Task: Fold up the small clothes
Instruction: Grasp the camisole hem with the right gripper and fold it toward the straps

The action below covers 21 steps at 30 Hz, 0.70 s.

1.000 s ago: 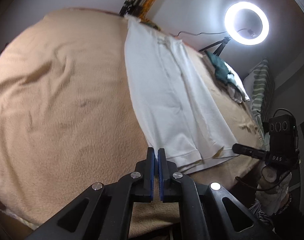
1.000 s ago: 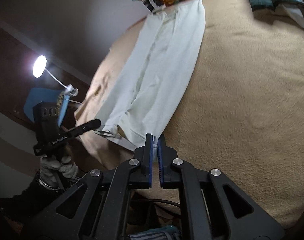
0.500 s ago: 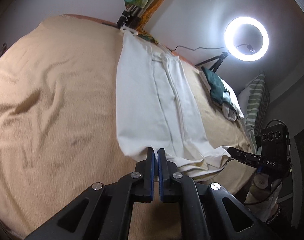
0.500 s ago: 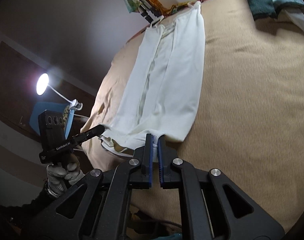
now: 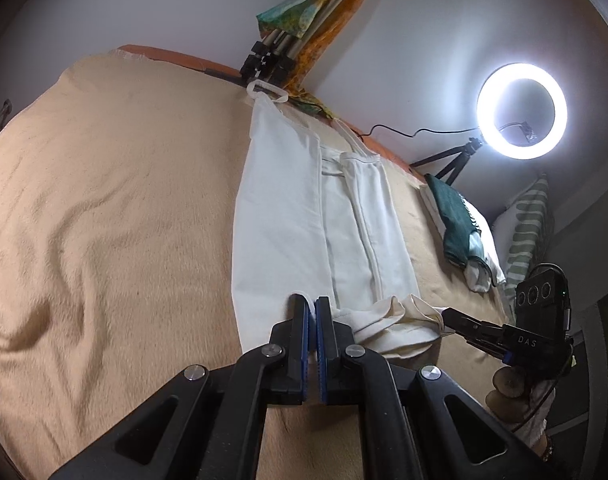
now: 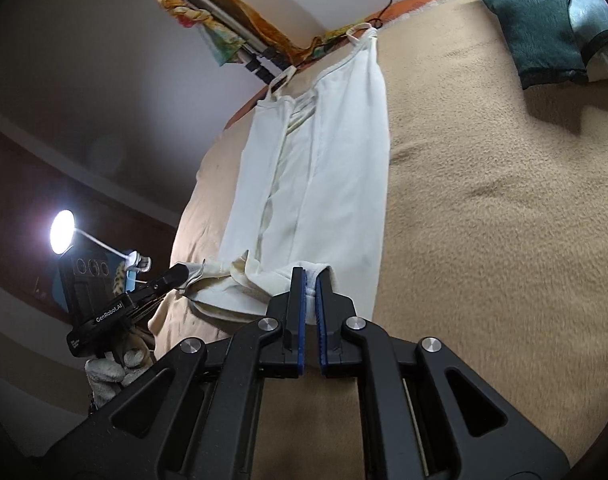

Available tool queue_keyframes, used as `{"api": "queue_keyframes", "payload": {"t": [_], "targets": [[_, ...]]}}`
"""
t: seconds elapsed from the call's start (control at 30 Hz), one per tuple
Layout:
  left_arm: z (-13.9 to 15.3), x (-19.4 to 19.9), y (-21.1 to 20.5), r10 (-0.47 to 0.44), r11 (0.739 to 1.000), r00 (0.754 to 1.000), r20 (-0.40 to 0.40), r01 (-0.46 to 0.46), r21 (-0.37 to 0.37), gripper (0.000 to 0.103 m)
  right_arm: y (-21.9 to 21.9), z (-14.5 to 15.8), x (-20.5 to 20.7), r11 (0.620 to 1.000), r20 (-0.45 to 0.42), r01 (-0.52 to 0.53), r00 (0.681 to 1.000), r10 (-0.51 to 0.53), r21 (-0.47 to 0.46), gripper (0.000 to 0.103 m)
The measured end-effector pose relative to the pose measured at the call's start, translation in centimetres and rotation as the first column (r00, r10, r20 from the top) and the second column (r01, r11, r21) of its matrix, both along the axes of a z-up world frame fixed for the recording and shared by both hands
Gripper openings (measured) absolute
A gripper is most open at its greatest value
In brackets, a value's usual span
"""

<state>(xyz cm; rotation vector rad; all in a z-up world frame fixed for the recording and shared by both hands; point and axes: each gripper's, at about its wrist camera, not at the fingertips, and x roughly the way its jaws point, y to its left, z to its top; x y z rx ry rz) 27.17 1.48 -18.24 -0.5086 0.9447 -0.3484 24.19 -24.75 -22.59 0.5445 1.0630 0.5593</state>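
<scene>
While clamped, both grippers [image 5: 312, 300] [image 6: 310, 274] pinch camisole [image 5: 280, 216] hem.

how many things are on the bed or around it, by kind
white garments: 1, the camisole
dark green clothes: 1
striped pillows: 1
ring lights: 1
tongs: 2, left, right, both pinching the hem
total: 6

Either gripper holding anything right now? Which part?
Both hold the white strappy cotton top by its bottom hem: left gripper at one corner, right gripper at the other.
</scene>
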Motion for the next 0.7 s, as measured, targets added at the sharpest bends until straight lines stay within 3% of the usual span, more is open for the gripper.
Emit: {"api": "queue_keyframes", "payload": {"t": [0.27,0.3,0.37,0.4,0.5,0.6,0.7], "targets": [[-1.1,1.0,-0.3,0.018,0.999,1.0,-0.015,-0.017,0.037,0.001,-0.2,-0.9,1.7,1.0,-0.019,-0.004,1.0,0.003,-0.02,0.006],[-1.2,0.9,-0.2,0.021,0.999,0.999,-0.024,-0.02,0.045,0.006,-0.3,-0.9,1.8,1.0,-0.023,-0.003,1.0,0.002,-0.02,0.006],[-0.9,0.6,0.1,0.035,0.998,0.999,-0.021,-0.034,0.048,0.028,-0.5,-0.6,1.7,0.999,-0.024,0.006,1.0,-0.007,-0.035,0.009],[-0.4,0.3,0.3,0.049,0.997,0.999,-0.001,-0.049,0.062,0.031,-0.7,-0.2,1.5,0.999,-0.011,0.011,1.0,-0.012,-0.044,0.01],[1.0,-0.7,0.9,0.063,0.993,0.997,0.052,-0.068,0.099,0.032,-1.0,1.1,0.8,0.999,0.049,0.005,0.999,-0.003,-0.05,0.02],[1.9,-1.8,0.7,0.035,0.993,0.995,0.091,-0.045,0.11,0.03,-1.0,2.3,-0.1,0.997,0.088,-0.017,0.996,0.023,-0.069,0.02],[1.5,-2.1,-0.9,-0.037,0.992,0.996,0.081,0.027,0.121,0.027,-0.1,2.2,-0.9,0.994,0.096,-0.055,0.993,0.064,-0.094,0.02]]}}
